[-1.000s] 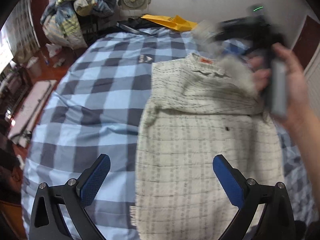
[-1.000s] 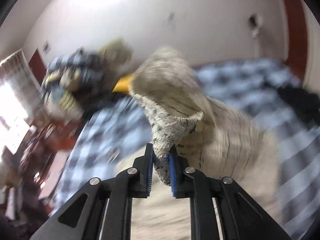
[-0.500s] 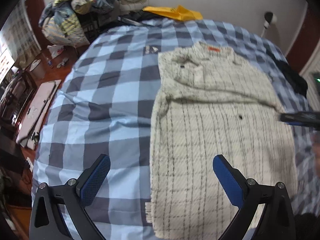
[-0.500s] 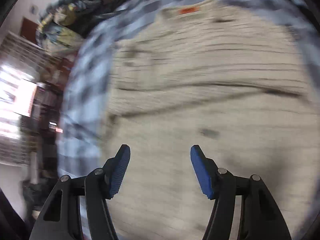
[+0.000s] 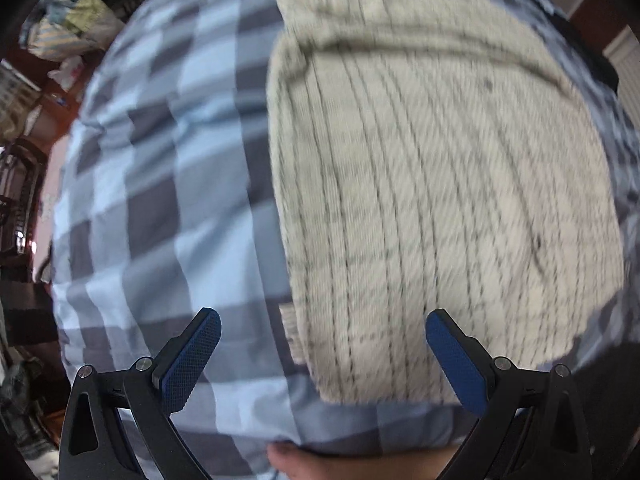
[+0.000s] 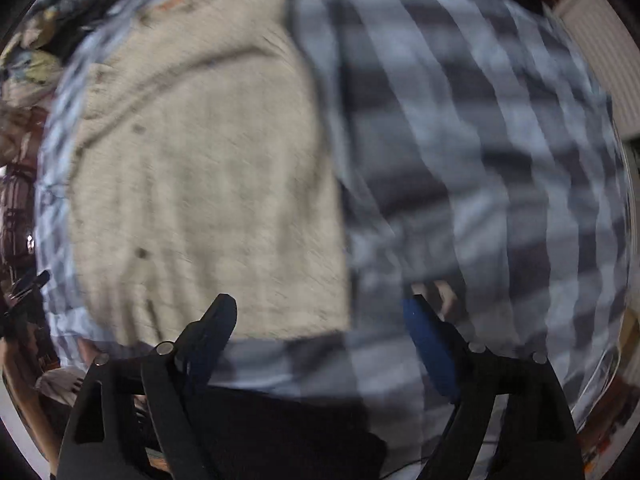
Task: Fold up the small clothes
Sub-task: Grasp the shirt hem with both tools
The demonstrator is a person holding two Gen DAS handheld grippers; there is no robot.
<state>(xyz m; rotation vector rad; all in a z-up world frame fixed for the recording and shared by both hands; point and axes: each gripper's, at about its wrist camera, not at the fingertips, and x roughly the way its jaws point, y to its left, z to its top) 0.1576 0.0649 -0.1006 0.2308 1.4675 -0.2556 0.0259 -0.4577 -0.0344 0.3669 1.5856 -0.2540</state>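
Both our grippers, left gripper [image 5: 322, 354] and right gripper [image 6: 320, 332], gape wide and empty, so we pinch the cream shirt [image 5: 432, 200] hem corners just ahead of the fingers.

Blue-and-grey checked bedspread [image 5: 160, 184] fills most of view. Heap of bundled bedding [image 5: 72, 28] beyond bedspread's far left corner. Reddish-brown floor [image 5: 60, 92] left of bedspread. Both views motion-blurred.
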